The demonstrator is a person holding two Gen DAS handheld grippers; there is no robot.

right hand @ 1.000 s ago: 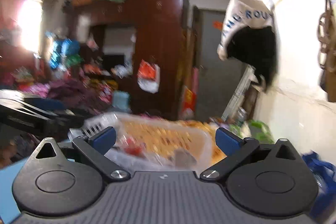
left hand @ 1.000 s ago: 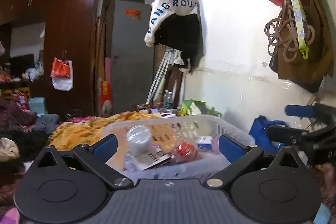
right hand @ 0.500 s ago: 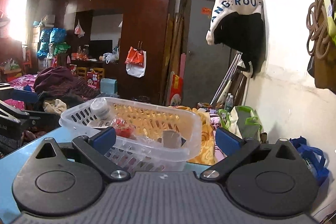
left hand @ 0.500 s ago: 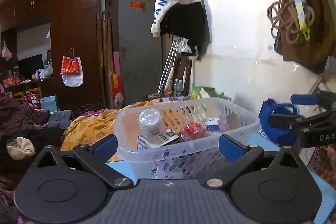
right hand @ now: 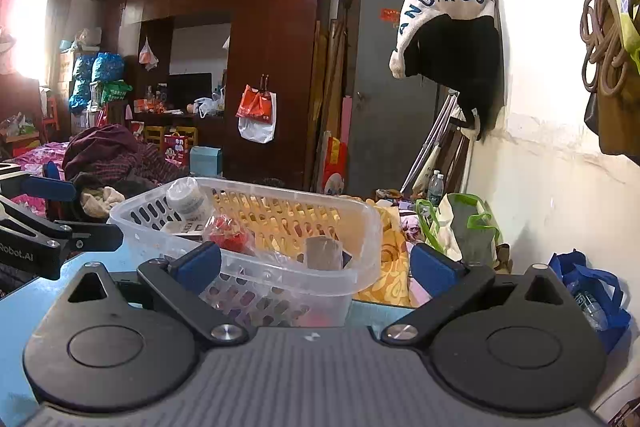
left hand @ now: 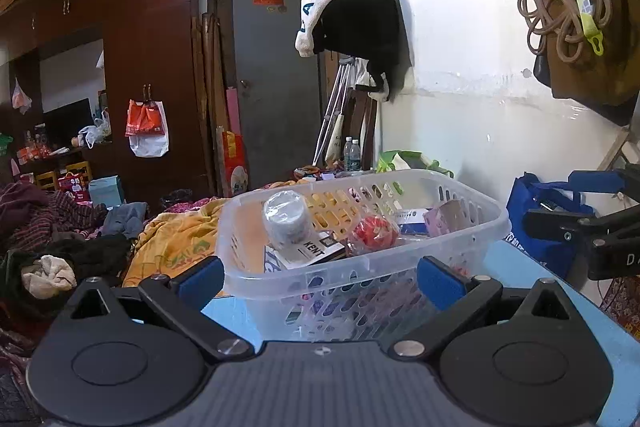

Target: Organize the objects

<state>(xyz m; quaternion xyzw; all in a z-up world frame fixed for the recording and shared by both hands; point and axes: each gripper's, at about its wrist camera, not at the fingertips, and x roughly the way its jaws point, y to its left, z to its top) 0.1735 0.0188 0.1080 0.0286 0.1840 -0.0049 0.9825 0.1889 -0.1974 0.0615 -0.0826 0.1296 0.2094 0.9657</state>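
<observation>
Two grippers, both spread wide and holding nothing: the left gripper (left hand: 320,277) low in its frame; the right gripper (right hand: 316,265) likewise; one clear basket (left hand: 472,233) stands on the blue table (left hand: 520,267) just ahead of both, mid-frame; inside lie one wrapped roll (left hand: 286,219), one red packet (left hand: 374,231), one card (left hand: 314,251); the rest is unclear.

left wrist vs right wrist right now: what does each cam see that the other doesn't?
Left wrist only: the right gripper at its right edge, and the near face of the basket.

Right wrist only: the left gripper at its left edge, a bright window, and stacked blue bags.

Both: the clear basket on the blue table, holding a wrapped white jar and a red packet. Both grippers are open and empty.
</observation>
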